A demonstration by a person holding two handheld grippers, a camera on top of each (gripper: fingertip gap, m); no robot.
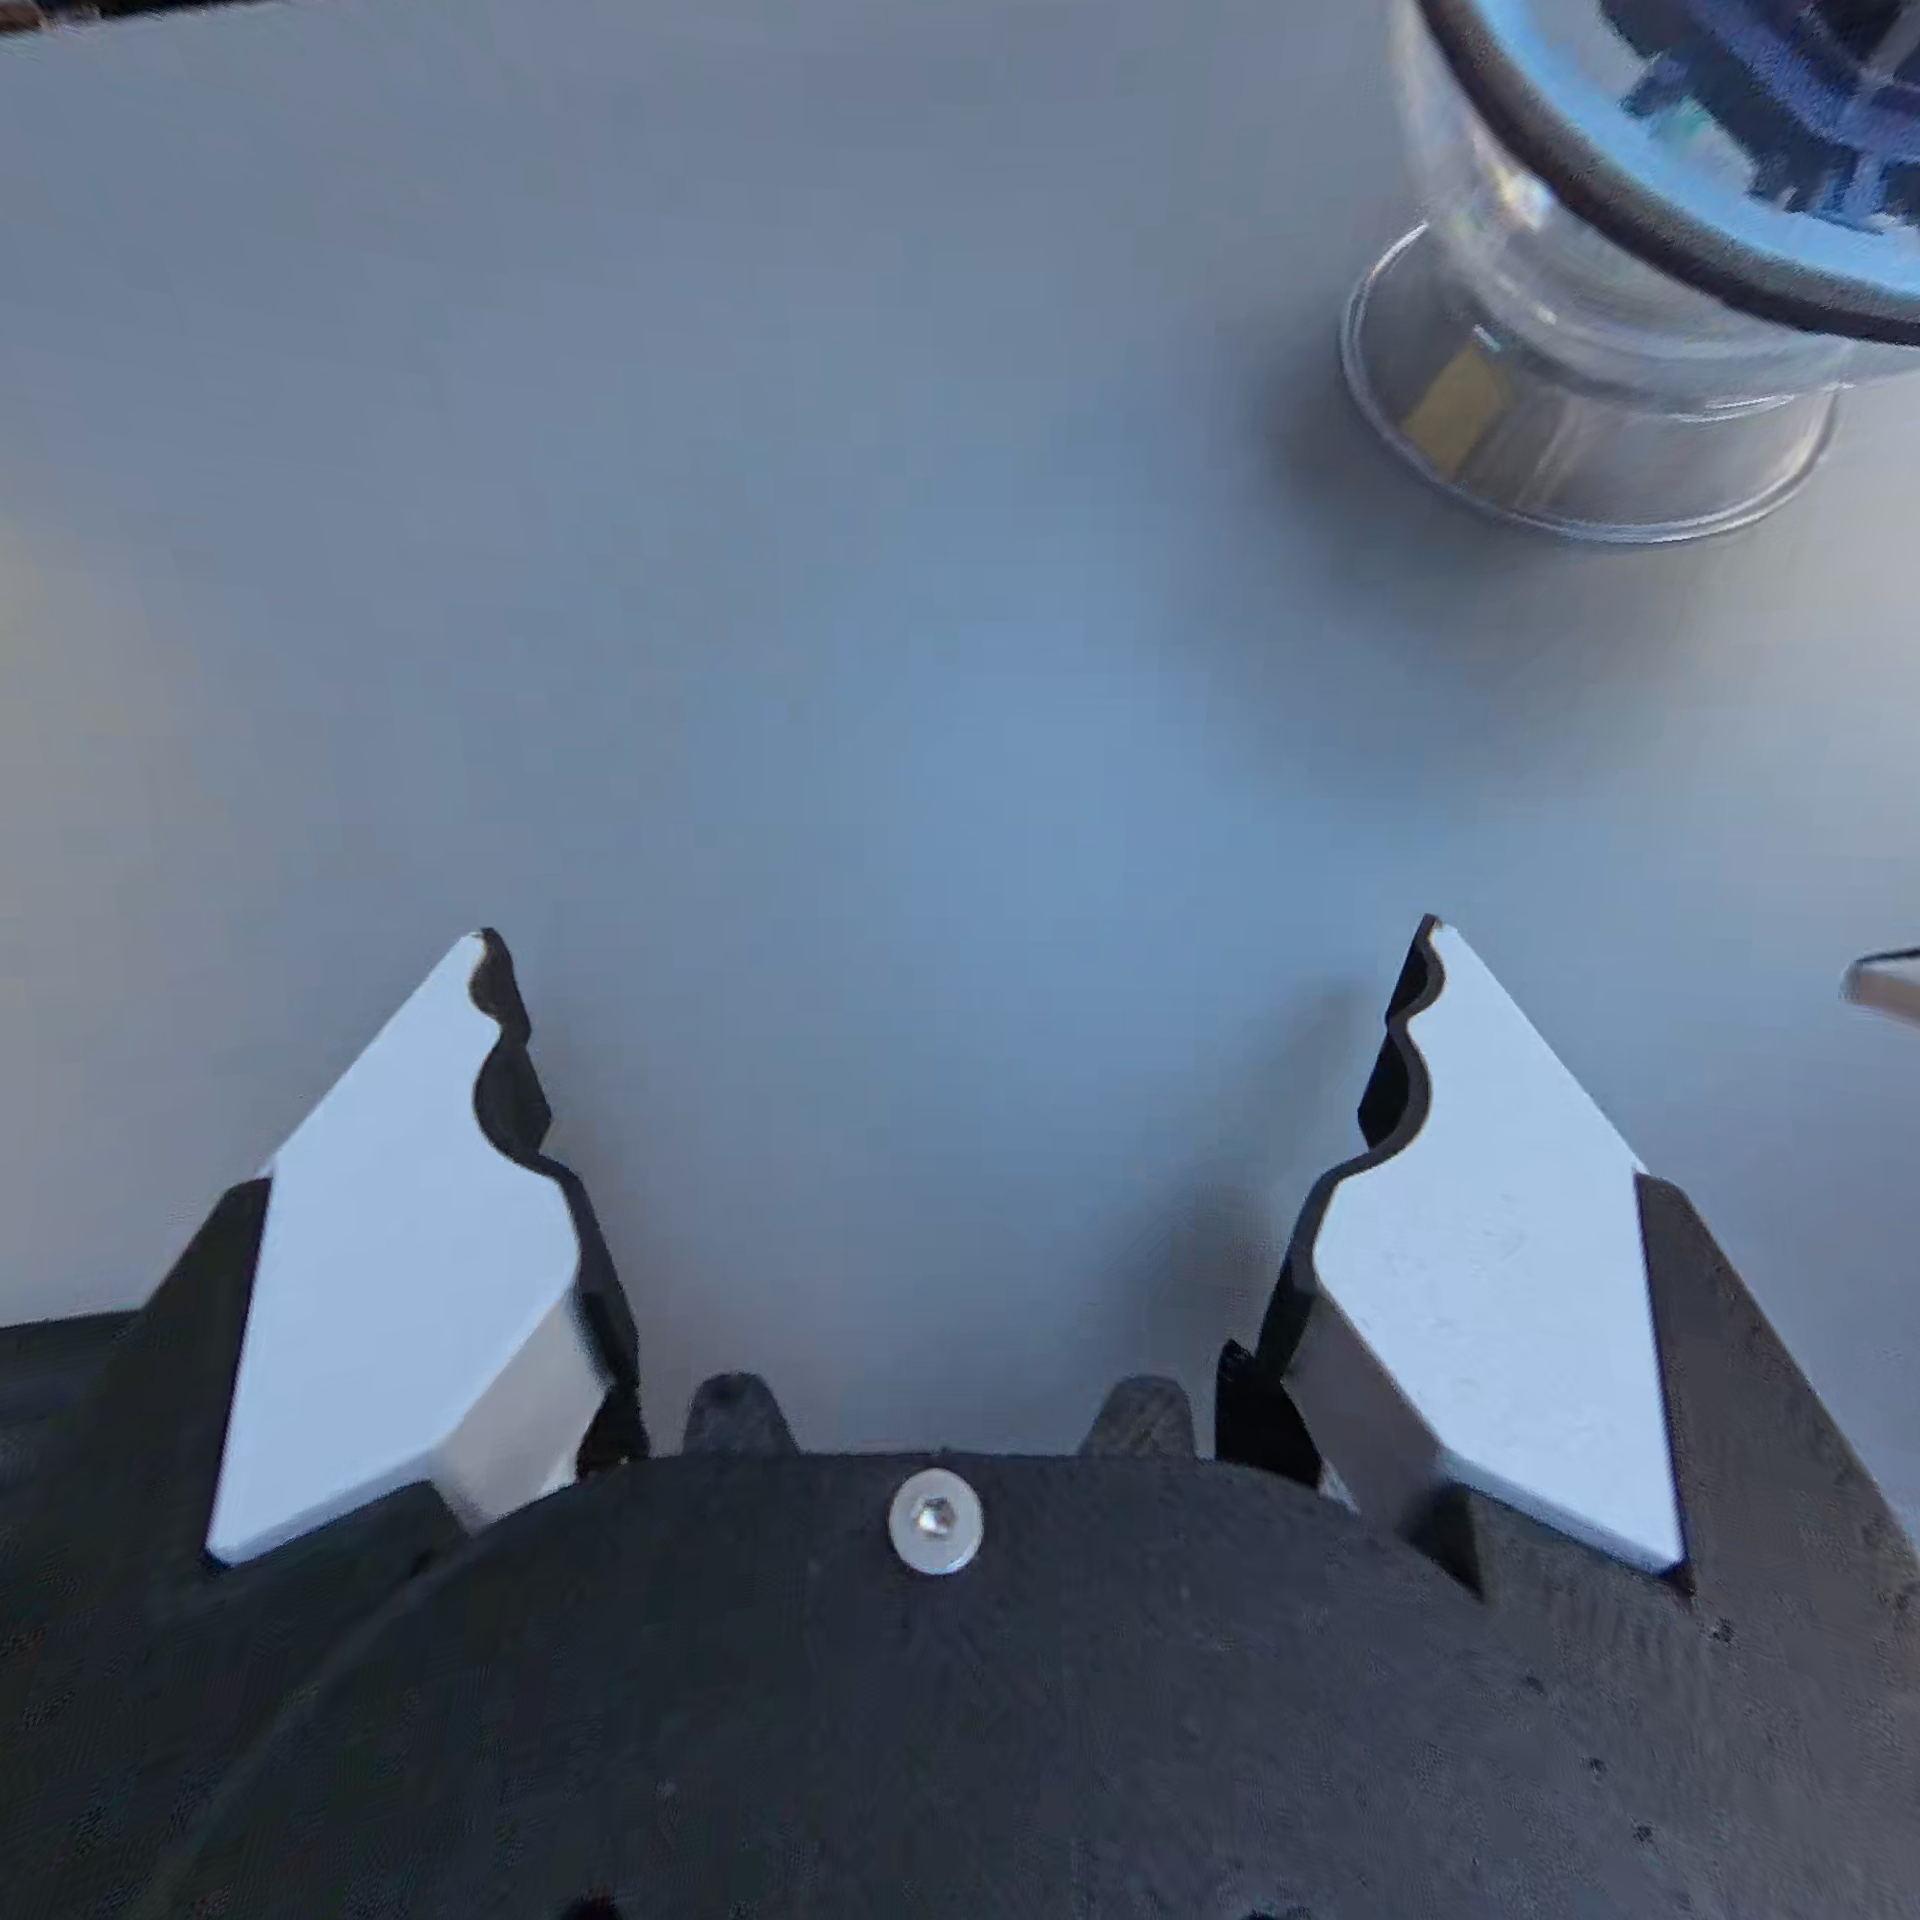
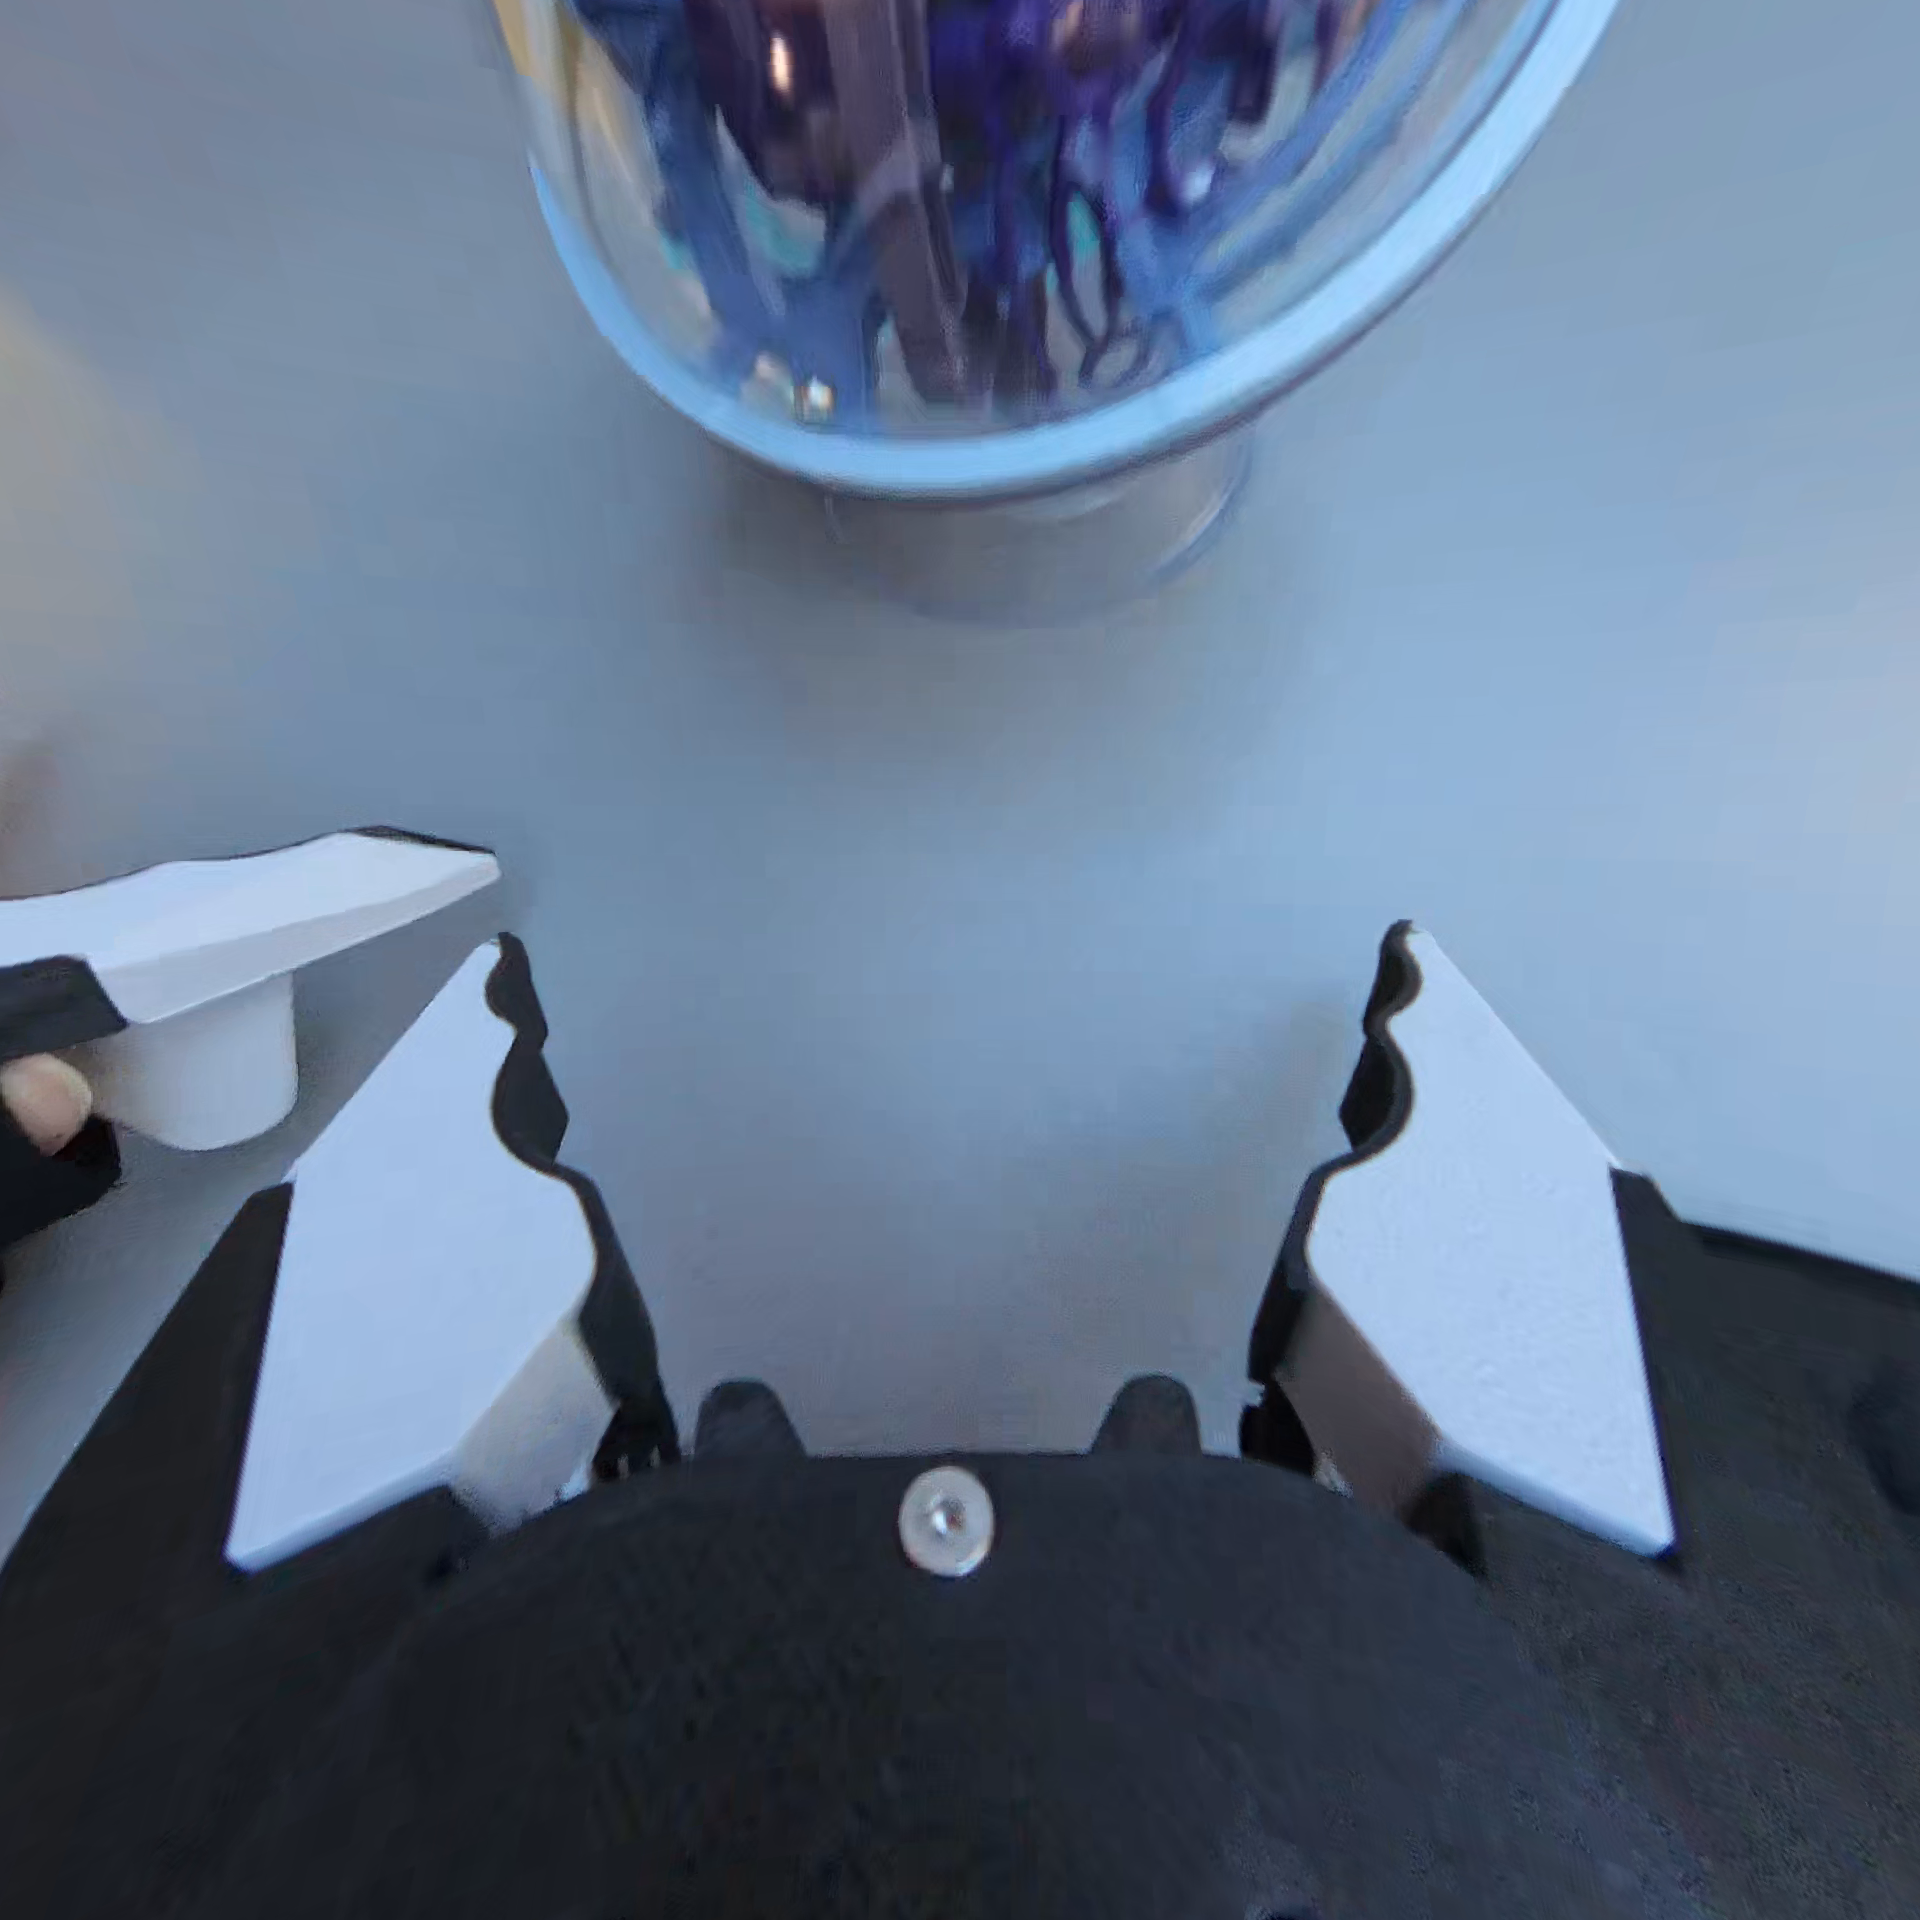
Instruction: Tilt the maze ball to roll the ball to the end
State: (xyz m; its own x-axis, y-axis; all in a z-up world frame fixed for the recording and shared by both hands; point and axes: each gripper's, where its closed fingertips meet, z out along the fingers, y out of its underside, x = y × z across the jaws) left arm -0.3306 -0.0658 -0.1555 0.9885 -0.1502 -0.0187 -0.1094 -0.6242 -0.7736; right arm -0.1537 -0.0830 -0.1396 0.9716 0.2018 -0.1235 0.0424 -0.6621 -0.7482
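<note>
The maze ball (image 2: 1039, 208) is a clear sphere with a light blue rim and blue and purple tracks inside. It rests on a clear round stand (image 2: 1049, 551) on the grey table, straight ahead of my right gripper (image 2: 951, 935), which is open, empty and short of it. In the left wrist view the maze ball (image 1: 1745, 135) and its stand (image 1: 1579, 416) are at the top right. My left gripper (image 1: 956, 930) is open and empty, well to the left of and nearer than the ball. The small ball inside cannot be made out.
The grey table (image 1: 727, 520) spreads around both grippers. A finger of the left gripper (image 2: 270, 914) shows at the left of the right wrist view, with a person's fingertip (image 2: 42, 1101) beside it. A tip of the right gripper (image 1: 1886, 982) shows at the left view's right edge.
</note>
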